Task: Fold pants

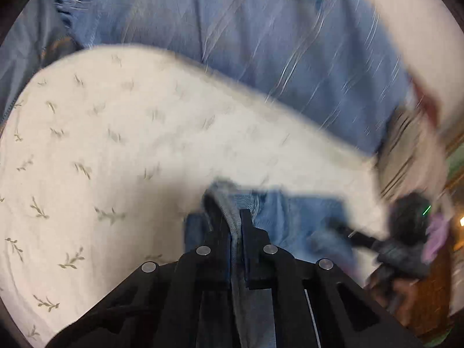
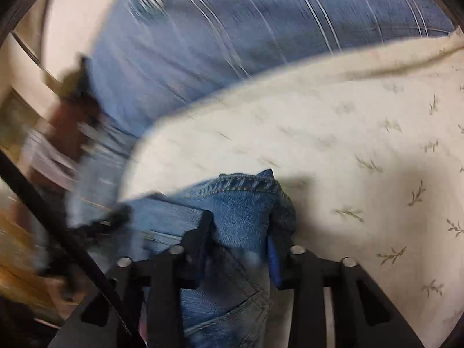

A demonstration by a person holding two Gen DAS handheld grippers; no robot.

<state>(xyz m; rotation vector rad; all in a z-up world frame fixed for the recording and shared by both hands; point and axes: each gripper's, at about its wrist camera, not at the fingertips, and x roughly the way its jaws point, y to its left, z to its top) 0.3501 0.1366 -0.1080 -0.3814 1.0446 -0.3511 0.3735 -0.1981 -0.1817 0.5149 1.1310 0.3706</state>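
**Both tongs on the denim, fold in progress**

We see a bed sheet (image 1: 87, 145), white with a small sprig print, filling most of both wrist views. Across its far side lie the pants (image 1: 261, 58), blue jeans spread in a broad band, blurred in both pictures. A nearer edge of the same jeans comes up into each pair of tongs.

We judge the main risk to be an uneven fold. The two grips differ: one holds a thin edge, the other a thick bunch, so the carried edge may land skewed or with creases trapped under it. The thin grip may also slip if the denim's weight drags on it, and then one corner would drop. The loose sheet could ruck up beneath the cloth as it is laid.

The right tongs (image 2: 240, 232) stand partly open around a thick wad of denim with a stitched hem or seam at its top; both fingers (image 2: 200, 232) press against it, so we read it as gripped. The left tongs (image 1: 232, 226) are nearly closed, pinching a narrow fold of denim between the pads. The right tongs also show in the left view as a dark blur (image 1: 406, 232) beside the same denim edge.
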